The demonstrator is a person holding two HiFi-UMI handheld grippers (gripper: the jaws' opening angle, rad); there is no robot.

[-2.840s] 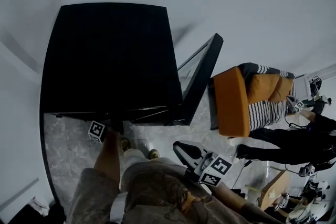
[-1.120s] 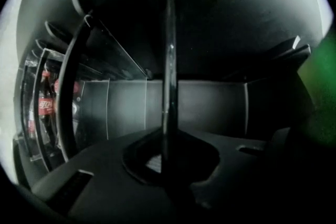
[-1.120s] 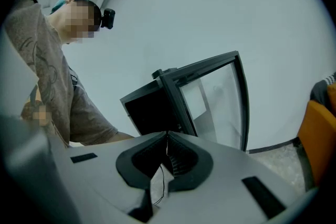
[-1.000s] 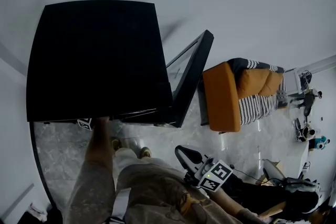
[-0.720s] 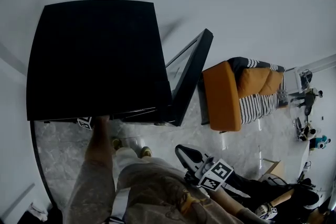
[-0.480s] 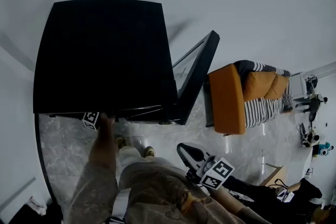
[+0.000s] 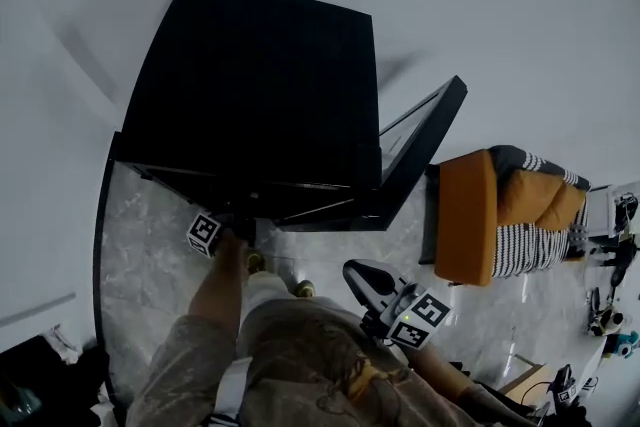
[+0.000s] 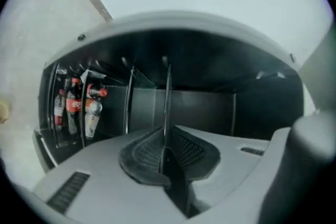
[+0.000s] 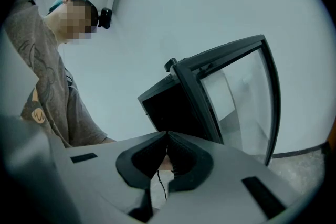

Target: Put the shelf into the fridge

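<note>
The shelf [image 8: 167, 93] is a thin clear pane seen edge-on in the left gripper view, running into the dark inside of the fridge [image 8: 210, 107]. My left gripper [image 8: 165, 135] is shut on its near edge. From the head view, the left gripper [image 7: 210, 233] sits at the front of the black fridge [image 7: 260, 95], its jaws hidden under the top. The glass door [image 7: 420, 150] stands open to the right. My right gripper [image 7: 358, 275] hangs low beside the body, away from the fridge. In its own view the right gripper [image 9: 167, 138] is shut with nothing between its pads.
Bottles [image 8: 76, 107] stand in a rack at the left inside the fridge, beside another clear pane [image 8: 128, 97]. An orange sofa [image 7: 470, 215] with a striped cushion stands right of the open door [image 9: 236, 97]. The person [image 9: 47, 86] shows at the right gripper view's left.
The head view has swung, so the fridge now sits further right and lower in the picture. The left gripper stays at the fridge's front; the right one stays low.
</note>
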